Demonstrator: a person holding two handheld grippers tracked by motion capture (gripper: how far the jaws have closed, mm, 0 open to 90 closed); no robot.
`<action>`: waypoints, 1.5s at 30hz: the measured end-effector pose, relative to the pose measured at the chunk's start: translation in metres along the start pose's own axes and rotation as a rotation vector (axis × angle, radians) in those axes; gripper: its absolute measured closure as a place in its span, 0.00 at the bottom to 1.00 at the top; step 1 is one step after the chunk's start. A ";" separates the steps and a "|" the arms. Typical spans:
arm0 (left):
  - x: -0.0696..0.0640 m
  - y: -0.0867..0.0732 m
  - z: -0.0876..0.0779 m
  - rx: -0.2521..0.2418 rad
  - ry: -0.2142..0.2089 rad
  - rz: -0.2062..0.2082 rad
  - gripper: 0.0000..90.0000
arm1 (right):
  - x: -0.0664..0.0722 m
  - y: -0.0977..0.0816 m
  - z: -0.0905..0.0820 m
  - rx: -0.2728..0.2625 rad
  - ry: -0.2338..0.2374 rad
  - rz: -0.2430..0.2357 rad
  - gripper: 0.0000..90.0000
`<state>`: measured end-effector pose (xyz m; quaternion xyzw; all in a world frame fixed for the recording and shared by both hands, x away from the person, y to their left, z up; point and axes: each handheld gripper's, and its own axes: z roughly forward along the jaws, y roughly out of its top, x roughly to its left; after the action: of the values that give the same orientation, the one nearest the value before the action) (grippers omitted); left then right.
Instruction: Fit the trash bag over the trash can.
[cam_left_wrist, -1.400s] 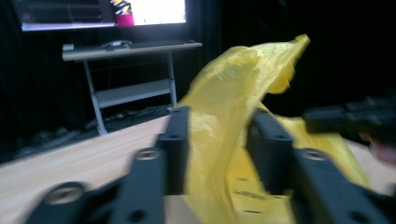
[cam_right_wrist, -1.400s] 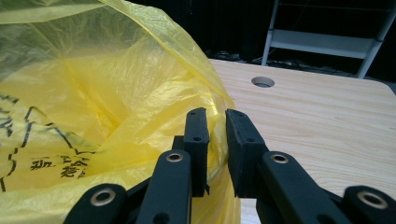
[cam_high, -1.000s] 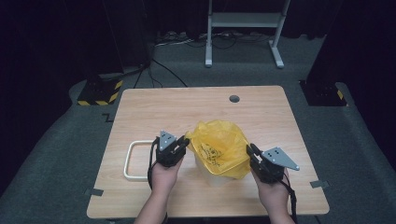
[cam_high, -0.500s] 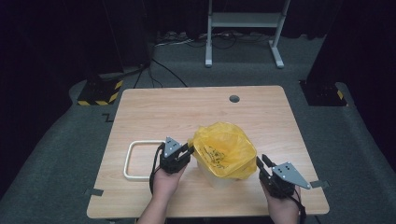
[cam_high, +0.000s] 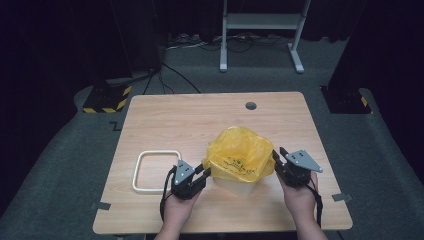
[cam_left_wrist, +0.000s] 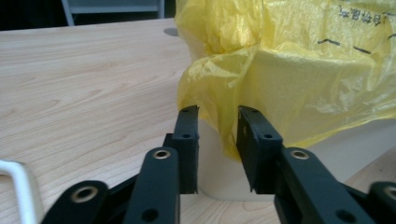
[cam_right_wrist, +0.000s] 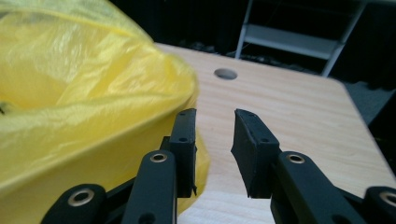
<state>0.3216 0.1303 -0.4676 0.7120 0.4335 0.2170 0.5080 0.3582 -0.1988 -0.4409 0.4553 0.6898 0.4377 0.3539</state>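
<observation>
Work in hand: fitting a yellow plastic bag (cam_high: 240, 155) as a liner over a small white bin (cam_high: 239, 186), judging by the film turned down over its rim.
Bag, place: on the desk (cam_high: 170, 125), nearer the front edge than the back, a little right of the middle; mouth open upward, black print on the side facing the front edge.
Bin: pale, stiff-looking wall showing below the bag's hem (cam_left_wrist: 219, 172); it stands upright on the desk.
Left gripper (cam_high: 200, 173): at the bag's left side; its jaws have just been opening and stand narrowly apart, with a fold of the yellow hem hanging in the gap (cam_left_wrist: 229, 140), seemingly no longer pinched.
Right gripper (cam_high: 277, 157): at the bag's right side; jaws have just been opening too, a narrow gap with bare desk between them, the inner jaw just beside the film (cam_right_wrist: 93, 121).
White frame (cam_high: 155, 170): a rounded-square loop lying flat toward the front left corner, apart from the bin.
Handling, judged: the film is thin, light, soft and slippery; it crumples, springs back and could tear under a hard tug. The bin looks light enough to slide or tip.
Where to hold: pinch the doubled hem at opposite sides, low on the rim overhang, and pull evenly.
</observation>
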 end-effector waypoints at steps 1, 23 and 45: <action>0.000 0.000 -0.002 -0.009 0.010 0.003 0.73 | -0.001 0.001 -0.003 -0.011 -0.007 0.001 0.77; -0.024 0.007 -0.031 -0.253 0.133 0.168 0.36 | 0.033 0.012 -0.049 -0.166 0.053 0.073 0.66; 0.009 0.035 0.014 -0.098 0.138 0.094 0.81 | 0.029 0.010 -0.044 -0.134 0.059 0.110 0.71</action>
<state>0.3502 0.1263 -0.4424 0.6890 0.4226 0.3101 0.5005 0.3127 -0.1824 -0.4183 0.4549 0.6430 0.5148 0.3386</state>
